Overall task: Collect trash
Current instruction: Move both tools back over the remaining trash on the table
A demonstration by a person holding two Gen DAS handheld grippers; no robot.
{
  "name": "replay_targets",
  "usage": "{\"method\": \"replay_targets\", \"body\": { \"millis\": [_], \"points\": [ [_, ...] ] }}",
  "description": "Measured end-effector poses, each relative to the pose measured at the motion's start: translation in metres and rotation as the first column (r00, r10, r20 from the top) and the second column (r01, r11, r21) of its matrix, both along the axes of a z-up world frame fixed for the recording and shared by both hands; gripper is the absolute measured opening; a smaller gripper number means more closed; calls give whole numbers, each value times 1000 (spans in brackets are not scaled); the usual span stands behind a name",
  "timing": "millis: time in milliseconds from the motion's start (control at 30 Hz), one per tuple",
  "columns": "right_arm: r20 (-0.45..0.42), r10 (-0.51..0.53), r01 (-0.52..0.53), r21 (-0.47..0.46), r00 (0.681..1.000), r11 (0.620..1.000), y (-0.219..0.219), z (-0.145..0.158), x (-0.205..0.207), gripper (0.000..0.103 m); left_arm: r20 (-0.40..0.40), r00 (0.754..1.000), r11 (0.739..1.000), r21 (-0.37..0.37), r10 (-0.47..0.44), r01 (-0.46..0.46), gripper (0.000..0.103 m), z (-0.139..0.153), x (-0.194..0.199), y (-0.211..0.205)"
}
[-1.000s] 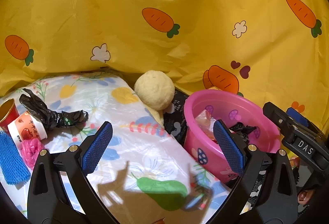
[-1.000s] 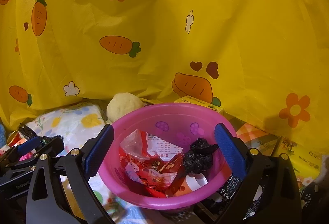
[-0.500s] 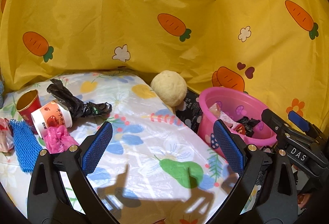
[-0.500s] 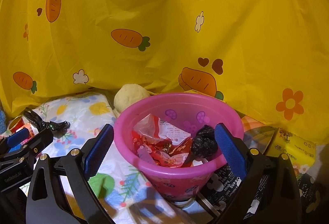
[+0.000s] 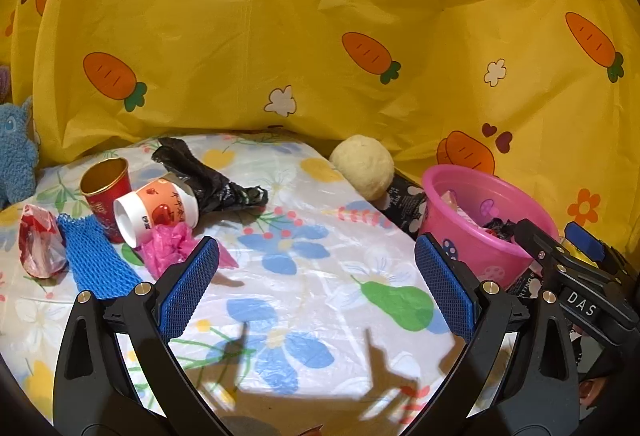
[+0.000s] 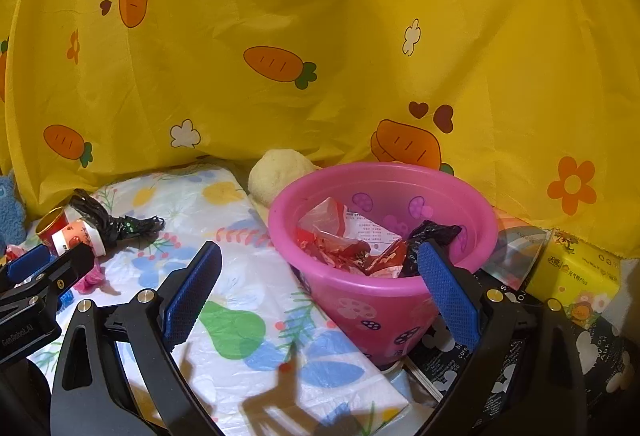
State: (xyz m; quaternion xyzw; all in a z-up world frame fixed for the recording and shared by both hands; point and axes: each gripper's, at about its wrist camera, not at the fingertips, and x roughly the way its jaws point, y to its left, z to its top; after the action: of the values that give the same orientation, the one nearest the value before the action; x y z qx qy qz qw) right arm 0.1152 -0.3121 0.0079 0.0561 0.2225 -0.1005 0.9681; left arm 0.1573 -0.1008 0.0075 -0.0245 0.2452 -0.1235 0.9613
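Both the left gripper (image 5: 316,288) and right gripper (image 6: 316,292) are spread wide with nothing in them, so this looks like the gap between drops, lining up the next grab. The pink bucket (image 6: 384,288) on the right already has wrappers and a black bag in it. Leftover trash sits far left on the floral sheet (image 5: 320,276): black bag (image 5: 208,180), red cup (image 5: 105,192), white cup (image 5: 156,212), pink scrap (image 5: 172,244), blue net (image 5: 96,260). Next I'd guess the left one reaches over there and closes on one piece.

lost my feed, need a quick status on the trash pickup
Left gripper and right gripper both open, empty. Pink bucket holds wrappers. Cups, black bag, blue net still on table. Path clear.
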Motion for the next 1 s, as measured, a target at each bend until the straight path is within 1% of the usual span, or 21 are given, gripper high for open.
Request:
{"method": "replay_targets", "body": {
  "millis": [200,400,500,567,700,800,1000],
  "points": [
    [-6,62,-62,15,998,998,27,-4,0,95,-9,998,998,19,61,-60,97,-4,-5,35],
    [-17,152,-152,9,988,988,68,-9,6,95,-20,986,986,42,163,-162,97,-11,-5,84],
    [-21,203,-203,8,979,979,90,-11,10,95,-29,974,974,42,226,-224,97,-14,-5,112],
    [-25,230,-230,7,973,973,103,-12,13,95,-34,965,966,29,260,-259,97,-15,-5,132],
    [-27,281,-281,7,959,960,129,-13,19,95,-33,944,944,31,328,-327,97,-15,-6,165],
    [-37,313,-313,10,949,950,146,-15,25,95,-43,930,931,23,365,-364,97,-17,-5,186],
    [-52,379,-379,5,924,925,179,-15,35,95,-54,904,906,36,424,-422,97,-18,4,221]
  ]
}}
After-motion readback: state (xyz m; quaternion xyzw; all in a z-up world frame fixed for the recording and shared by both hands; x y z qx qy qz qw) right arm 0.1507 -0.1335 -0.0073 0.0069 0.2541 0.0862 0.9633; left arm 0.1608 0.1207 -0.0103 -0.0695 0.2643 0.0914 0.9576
